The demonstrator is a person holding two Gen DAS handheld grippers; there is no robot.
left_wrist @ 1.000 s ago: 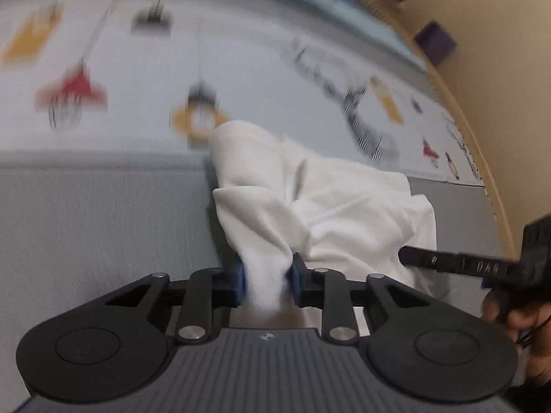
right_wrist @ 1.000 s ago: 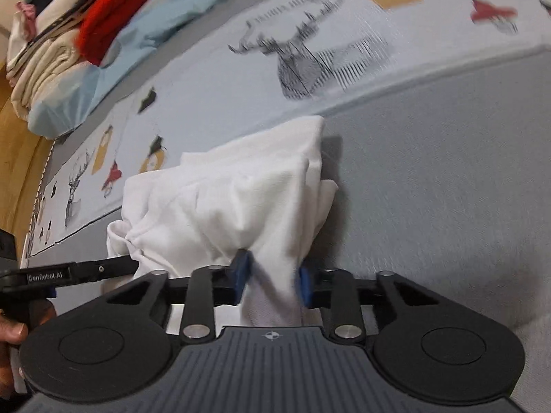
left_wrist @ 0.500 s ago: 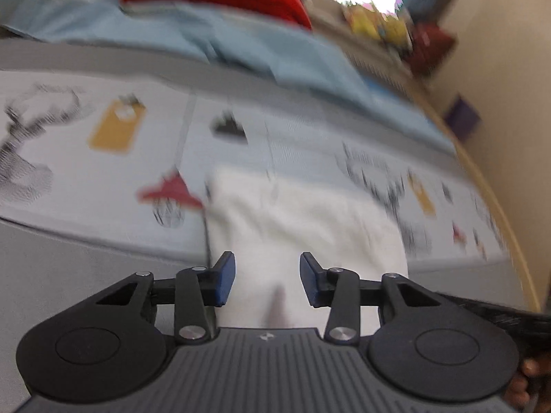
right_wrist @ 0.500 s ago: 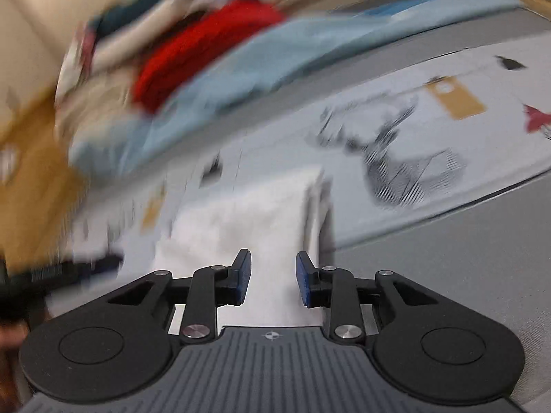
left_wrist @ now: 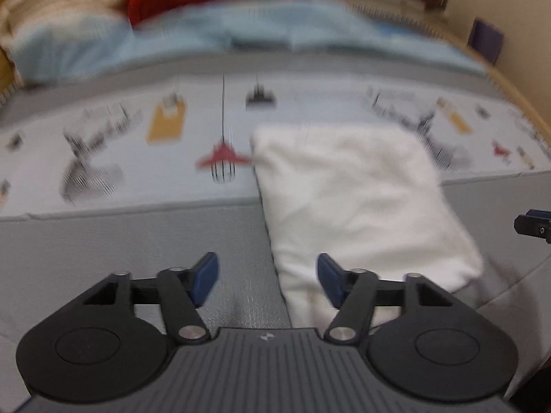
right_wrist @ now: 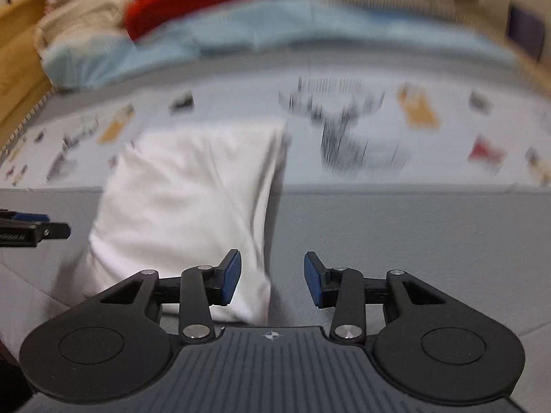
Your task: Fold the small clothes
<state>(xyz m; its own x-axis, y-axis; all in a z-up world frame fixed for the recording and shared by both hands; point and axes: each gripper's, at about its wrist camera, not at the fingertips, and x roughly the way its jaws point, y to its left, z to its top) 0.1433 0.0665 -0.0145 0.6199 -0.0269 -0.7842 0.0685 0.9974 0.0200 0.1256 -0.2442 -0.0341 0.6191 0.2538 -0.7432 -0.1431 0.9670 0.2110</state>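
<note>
Here, in the left wrist view, the left tongs (left_wrist: 268, 280) stand spread wide, having just been opening, with nothing pinched; the near left edge of the white garment (left_wrist: 358, 199) lies below the gap between the blue pads (left_wrist: 204, 278). The garment lies folded into a rough rectangle on the bed (left_wrist: 131, 247), its long axis running away from the camera, the far end on the printed cover (left_wrist: 113, 144) and the near end on the grey part. A tip of the right tongs (left_wrist: 533, 224) shows at the right edge.

In the right wrist view, the right tongs (right_wrist: 272, 282) are parted, also just opened, gripping nothing. The garment (right_wrist: 193, 199) lies to the left of centre, its near right corner under the left pad, its long axis again pointing away toward the heaped red, cream and pale blue clothes (right_wrist: 206, 10). The left tongs' tip (right_wrist: 38, 229) shows at the left edge.
</note>
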